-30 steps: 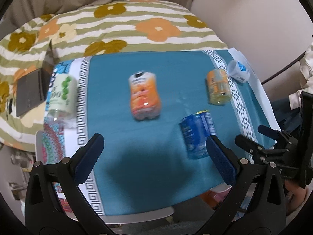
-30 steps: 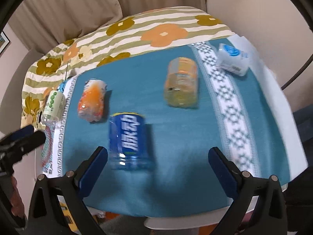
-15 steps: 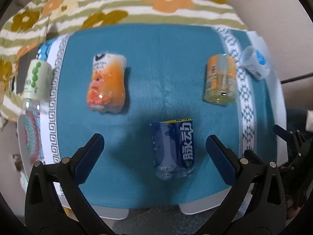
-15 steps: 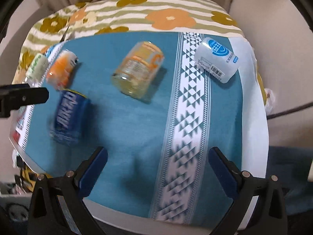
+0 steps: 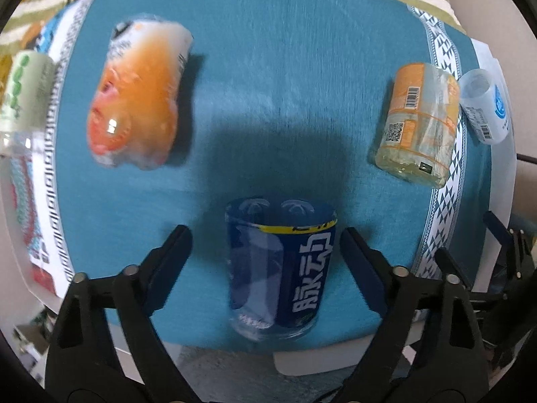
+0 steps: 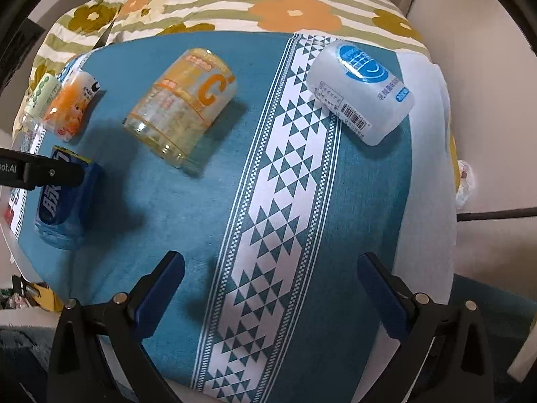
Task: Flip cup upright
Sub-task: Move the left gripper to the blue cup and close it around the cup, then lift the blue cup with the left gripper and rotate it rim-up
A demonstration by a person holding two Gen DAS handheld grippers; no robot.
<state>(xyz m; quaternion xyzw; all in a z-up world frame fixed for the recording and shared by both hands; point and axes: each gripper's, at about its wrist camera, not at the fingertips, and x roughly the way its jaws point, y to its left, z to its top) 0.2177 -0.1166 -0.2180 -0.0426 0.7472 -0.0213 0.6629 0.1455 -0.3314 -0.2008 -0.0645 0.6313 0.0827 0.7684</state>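
Observation:
A blue cup with white lettering lies on its side near the front edge of the teal cloth. My left gripper is open, its fingers on either side of the cup, not touching it. The same cup shows at the left of the right wrist view, with a left finger over it. My right gripper is open and empty above the white patterned band. A yellow cup, a white cup and an orange cup also lie on their sides.
A green-dotted cup lies at the far left of the cloth. A flowered striped blanket lies behind the table. The table's front edge is just below the blue cup.
My left gripper has moved down and forward, so the blue cup now sits between its open fingers. My right gripper has shifted right, toward the white patterned band.

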